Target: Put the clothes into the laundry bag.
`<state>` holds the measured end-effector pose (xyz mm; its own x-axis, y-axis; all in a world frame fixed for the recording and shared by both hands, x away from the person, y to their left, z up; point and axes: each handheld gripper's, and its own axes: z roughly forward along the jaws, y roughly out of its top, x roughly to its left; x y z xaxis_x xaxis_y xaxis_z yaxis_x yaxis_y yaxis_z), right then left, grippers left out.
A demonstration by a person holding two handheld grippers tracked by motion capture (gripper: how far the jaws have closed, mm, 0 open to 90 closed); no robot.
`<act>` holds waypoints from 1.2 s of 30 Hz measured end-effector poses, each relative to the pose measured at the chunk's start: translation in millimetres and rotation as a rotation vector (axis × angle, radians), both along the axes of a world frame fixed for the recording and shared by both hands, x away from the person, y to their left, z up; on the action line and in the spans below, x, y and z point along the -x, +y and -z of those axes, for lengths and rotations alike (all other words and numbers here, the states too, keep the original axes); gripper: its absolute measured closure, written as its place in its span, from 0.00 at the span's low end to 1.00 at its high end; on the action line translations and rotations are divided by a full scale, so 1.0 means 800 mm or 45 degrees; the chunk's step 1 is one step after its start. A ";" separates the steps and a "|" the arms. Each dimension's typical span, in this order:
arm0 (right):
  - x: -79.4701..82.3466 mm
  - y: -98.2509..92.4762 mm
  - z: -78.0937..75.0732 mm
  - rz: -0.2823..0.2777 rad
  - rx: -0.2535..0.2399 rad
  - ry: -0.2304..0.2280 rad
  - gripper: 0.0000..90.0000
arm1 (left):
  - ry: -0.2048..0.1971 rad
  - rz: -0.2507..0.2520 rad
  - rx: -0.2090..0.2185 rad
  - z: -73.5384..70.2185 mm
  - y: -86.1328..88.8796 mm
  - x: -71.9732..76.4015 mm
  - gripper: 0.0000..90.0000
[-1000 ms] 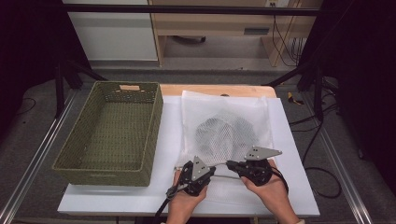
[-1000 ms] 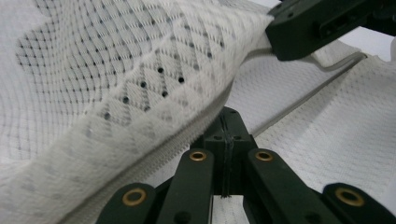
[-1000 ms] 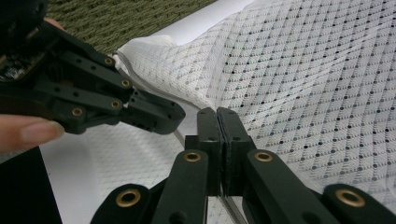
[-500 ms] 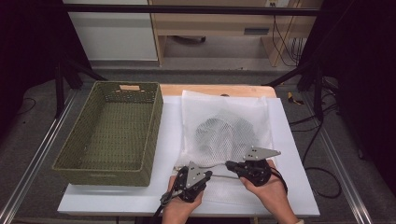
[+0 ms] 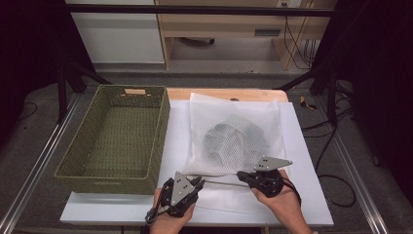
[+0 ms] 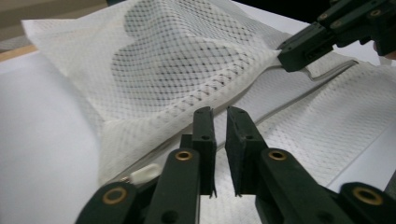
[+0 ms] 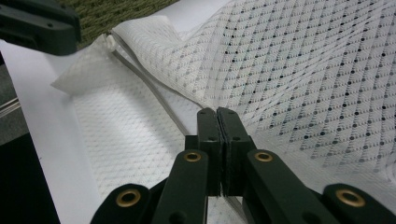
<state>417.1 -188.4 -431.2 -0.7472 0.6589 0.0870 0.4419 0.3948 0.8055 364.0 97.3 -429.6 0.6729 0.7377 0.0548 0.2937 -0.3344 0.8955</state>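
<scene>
Fingers (image 7: pixel 223 122) of my right gripper (image 5: pixel 248 176) pinch the mesh bag (image 5: pixel 237 134) hem; my left gripper (image 5: pixel 199 181), slightly parted, has just let go beside the zipper along the tabletop's near edge.

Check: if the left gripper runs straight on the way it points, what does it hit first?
Probably the white mesh bag: the left gripper, slightly open, aims at its raised fold past the zipper edge. Depth is unclear.

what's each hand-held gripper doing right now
left hand-held gripper: jaws just opened, nothing between them
right hand-held gripper: shut on the mesh laundry bag
</scene>
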 end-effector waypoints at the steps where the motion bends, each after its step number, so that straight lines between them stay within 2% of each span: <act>1: 0.000 0.000 0.001 0.000 0.007 0.000 0.99 | -0.009 -0.009 0.000 -0.001 0.003 0.001 0.86; 4: 0.000 -0.001 0.003 0.001 0.019 0.000 0.99 | -0.011 -0.041 0.020 -0.004 0.012 0.003 0.78; 6: 0.001 -0.001 0.004 0.003 0.025 0.000 0.99 | -0.024 -0.051 0.007 -0.005 0.014 0.004 0.70; 7: 0.001 -0.003 0.004 0.002 0.028 -0.001 0.99 | -0.044 -0.076 -0.009 -0.009 0.019 0.007 0.65; 9: 0.002 -0.004 0.005 0.009 0.029 0.002 0.99 | -0.051 -0.107 0.005 -0.012 0.024 0.010 0.56; 13: 0.001 -0.007 0.009 0.013 0.041 0.010 0.99 | -0.064 -0.146 0.001 -0.017 0.037 0.017 0.46; 16: 0.000 -0.008 0.010 0.018 0.046 0.011 0.99 | -0.041 -0.165 -0.003 -0.013 0.043 0.019 0.41; 17: 0.000 -0.009 0.011 0.019 0.049 0.014 0.99 | -0.010 -0.172 -0.013 -0.004 0.046 0.019 0.40; 18: 0.000 -0.009 0.011 0.019 0.050 0.014 0.99 | -0.010 -0.172 -0.013 -0.004 0.046 0.019 0.40; 20: 0.000 -0.009 0.012 0.018 0.054 0.012 0.99 | 0.055 -0.161 -0.058 0.009 0.044 0.017 0.38; 21: 0.000 -0.009 0.012 0.018 0.060 0.014 0.99 | 0.084 -0.160 -0.090 0.023 0.041 0.013 0.38; 23: 0.000 -0.009 0.013 0.018 0.061 0.015 0.99 | 0.135 -0.147 -0.121 0.034 0.038 0.007 0.38; 25: 0.000 -0.009 0.014 0.016 0.062 0.015 0.99 | 0.165 -0.138 -0.137 0.042 0.036 0.002 0.42; 26: 0.000 -0.009 0.014 0.016 0.062 0.015 0.99 | 0.165 -0.138 -0.137 0.042 0.036 0.002 0.44; 29: -0.001 -0.007 0.017 0.008 0.070 0.024 0.99 | 0.237 -0.122 -0.129 0.053 0.033 -0.012 0.57; 30: -0.001 -0.007 0.017 0.005 0.074 0.027 0.99 | 0.245 -0.111 -0.123 0.054 0.033 -0.013 0.63; 31: -0.001 -0.006 0.018 0.002 0.075 0.028 0.99 | 0.252 -0.100 -0.146 0.055 0.033 -0.015 0.73; 32: 0.000 -0.005 0.018 0.000 0.073 0.028 0.99 | 0.252 -0.110 -0.147 0.055 0.033 -0.015 0.81; 34: 0.001 -0.004 0.019 -0.008 0.087 0.027 0.99 | 0.275 -0.094 -0.110 0.053 0.038 -0.013 0.95; 36: 0.002 -0.003 0.020 -0.020 0.097 0.031 0.99 | 0.288 -0.092 -0.080 0.049 0.043 -0.009 0.98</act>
<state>415.3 -191.0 -446.9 -0.7561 0.6522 0.0551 0.4539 0.4618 0.7621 371.3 131.4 -468.8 0.6186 0.7845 -0.0439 0.5094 -0.3579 0.7826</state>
